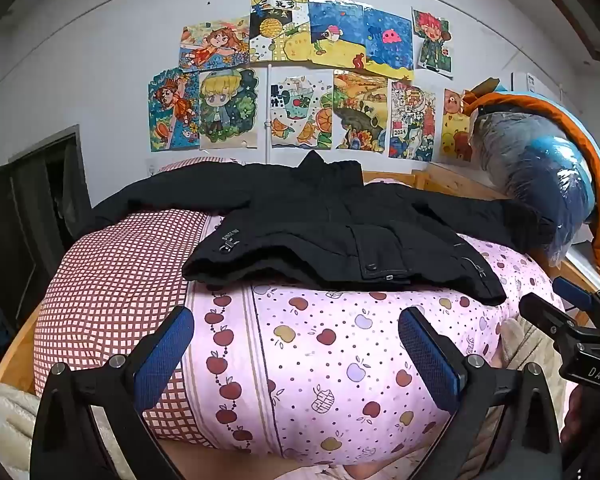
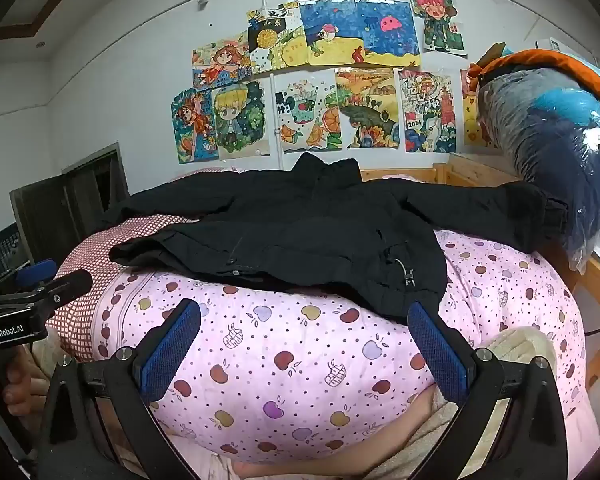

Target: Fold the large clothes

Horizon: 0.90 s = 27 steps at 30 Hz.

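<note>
A large black jacket lies spread on the bed, front up, collar toward the far wall and both sleeves stretched out sideways. Its hem faces me. My left gripper hovers open over the pink apple-print quilt, short of the hem, nothing between its blue pads. My right gripper is open too, its right fingertip close to the jacket's near right hem corner. Each gripper shows at the other view's edge: the right gripper, and the left gripper held by a hand.
A red-checked cover lies on the bed's left part. A plastic-wrapped bundle with orange trim sits at the right by the wooden bed frame. Drawings cover the back wall. A dark cabinet stands at left.
</note>
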Available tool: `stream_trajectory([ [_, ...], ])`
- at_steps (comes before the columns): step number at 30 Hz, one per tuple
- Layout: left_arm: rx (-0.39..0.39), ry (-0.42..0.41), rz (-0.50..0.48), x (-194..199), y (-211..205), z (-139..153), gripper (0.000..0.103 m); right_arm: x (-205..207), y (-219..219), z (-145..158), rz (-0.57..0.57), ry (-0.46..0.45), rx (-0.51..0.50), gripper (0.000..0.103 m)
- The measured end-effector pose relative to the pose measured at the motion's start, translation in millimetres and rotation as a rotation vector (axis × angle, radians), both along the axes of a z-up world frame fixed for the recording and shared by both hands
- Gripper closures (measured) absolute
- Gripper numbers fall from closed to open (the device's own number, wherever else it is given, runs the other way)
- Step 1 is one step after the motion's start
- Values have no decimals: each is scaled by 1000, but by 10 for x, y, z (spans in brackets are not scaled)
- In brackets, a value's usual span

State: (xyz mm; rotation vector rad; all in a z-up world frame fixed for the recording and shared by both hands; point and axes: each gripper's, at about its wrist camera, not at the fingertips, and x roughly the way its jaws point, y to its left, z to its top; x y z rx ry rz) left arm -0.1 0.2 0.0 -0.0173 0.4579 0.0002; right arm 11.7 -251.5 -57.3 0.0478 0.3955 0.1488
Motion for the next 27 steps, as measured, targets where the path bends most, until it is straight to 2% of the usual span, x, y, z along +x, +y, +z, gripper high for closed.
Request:
stream_trajectory([
  [6, 8, 9, -5, -21, -24, 3, 0, -23, -35, 65, -8, -6, 6, 1],
  [10, -5, 8, -2, 10, 72, 13, 0, 6, -5, -32, -4, 12, 3, 1],
  [27, 16, 20, 9, 41, 6, -13, 0, 70, -47, -32, 1, 37, 35, 1],
])
